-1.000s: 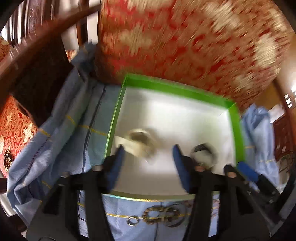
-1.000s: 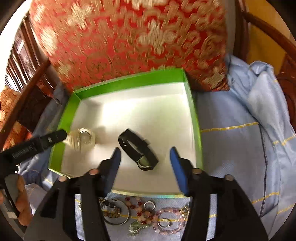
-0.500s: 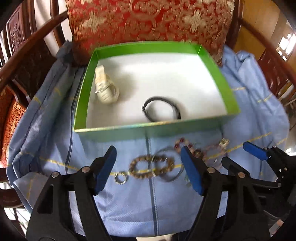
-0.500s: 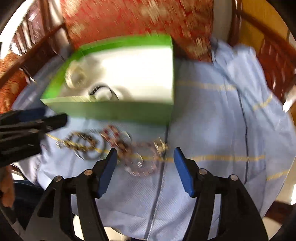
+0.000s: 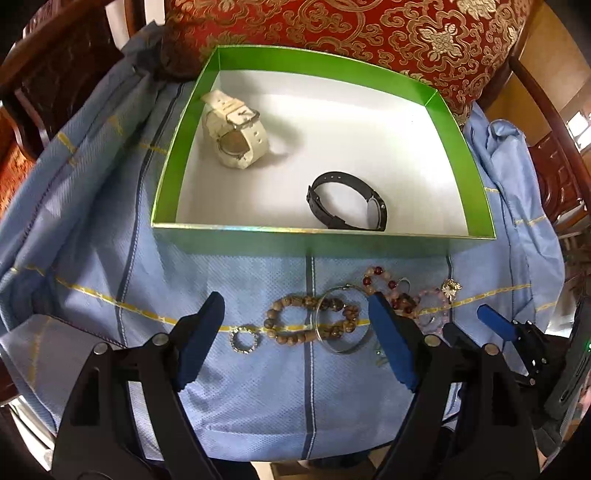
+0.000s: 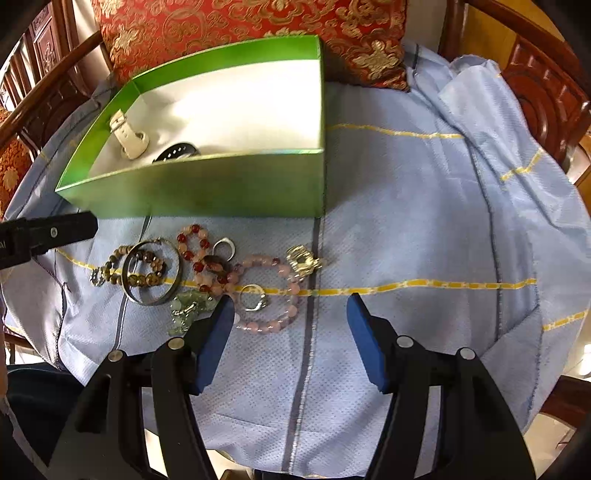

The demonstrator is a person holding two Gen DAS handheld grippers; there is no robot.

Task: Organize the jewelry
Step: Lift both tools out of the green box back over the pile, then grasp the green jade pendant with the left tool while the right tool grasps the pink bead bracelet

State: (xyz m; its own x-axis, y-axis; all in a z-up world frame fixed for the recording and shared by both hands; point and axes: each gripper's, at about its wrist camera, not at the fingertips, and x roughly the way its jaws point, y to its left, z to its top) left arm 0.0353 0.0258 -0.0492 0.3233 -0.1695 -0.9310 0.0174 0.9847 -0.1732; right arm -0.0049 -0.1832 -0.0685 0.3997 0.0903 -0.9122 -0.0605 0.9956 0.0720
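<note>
Two watches lie in the glossy green box [image 5: 321, 59], upper centre: a chunky white one [image 5: 232, 129] and a slim black one [image 5: 347, 203]. Bead bracelets [image 6: 144, 267] and rings crowd the woven blue cloth [image 6: 406, 206] below. Left gripper [image 5: 295, 332] and right gripper [image 6: 290, 332] both gape, empty.

a: box [image 5: 325, 240] ahead of the left gripper [image 5: 295, 332]?
b: looks like card, glossy green outside, matt white within. inside, a cream watch [image 5: 232, 129] with a plasticky strap and shiny metal buckle, and a black band [image 5: 347, 201], matt, rubbery-looking.

a: under the fingers?
b: blue cloth [image 6: 406, 206], woven with a fine dimpled texture, yellow stitched lines.

a: between the left fingers?
b: mottled brown beads [image 5: 310, 319], dull polish, wood or stone, hard to tell; thin bangle [image 5: 341, 319] of bright metal; small sparkly ring [image 5: 243, 339].

a: just past the right gripper [image 6: 290, 325]?
b: translucent pink beads [image 6: 273, 295], smooth and glossy.

a: far back?
b: cushion [image 5: 369, 33], red brocade with sheeny gold pattern.
</note>
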